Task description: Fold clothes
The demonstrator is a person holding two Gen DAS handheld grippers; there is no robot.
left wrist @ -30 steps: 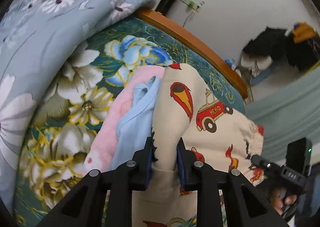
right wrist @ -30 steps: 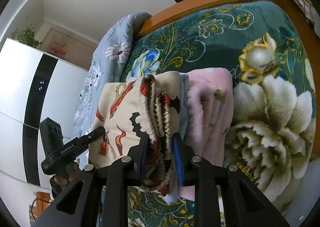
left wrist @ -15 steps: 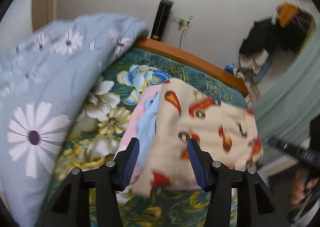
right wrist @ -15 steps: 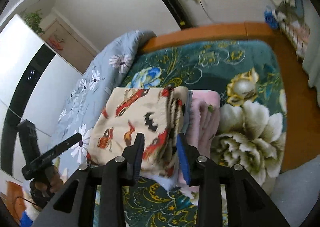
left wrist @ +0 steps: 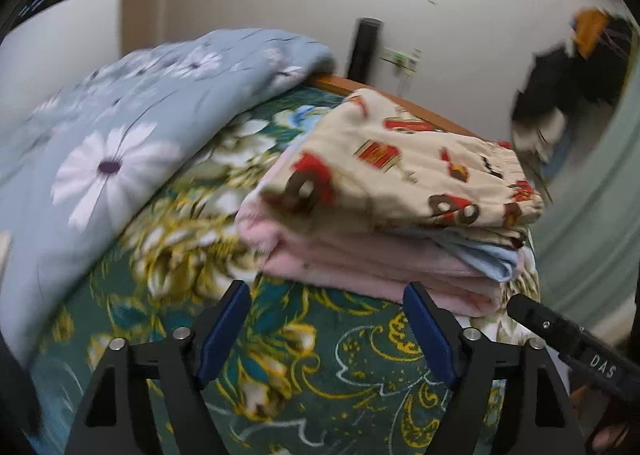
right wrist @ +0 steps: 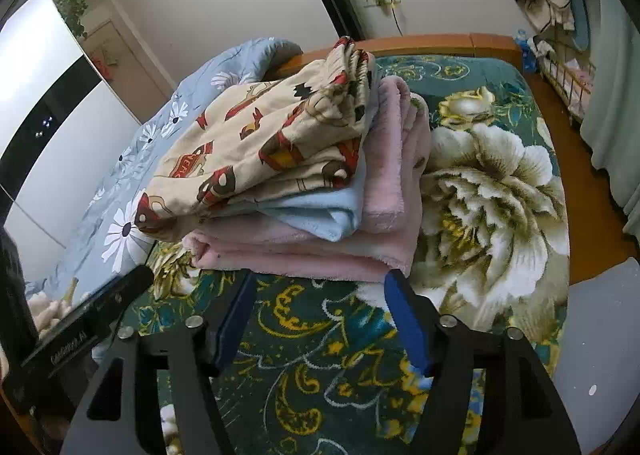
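Right wrist view is sharp: white wardrobe seen upper left, potted plant on top of it. Left wrist view is motion-blurred; dark clothes are hung at upper right there.

Three folded garments are stacked mid-frame on the green floral bed cover: car-print piece on top, light blue piece in the middle, pink fleece at the bottom. Grey daisy quilt is bunched left of the stack.

Left hand-held gripper and right hand-held gripper: jaws just opened, now apart, nothing between them, both just short of the stack.
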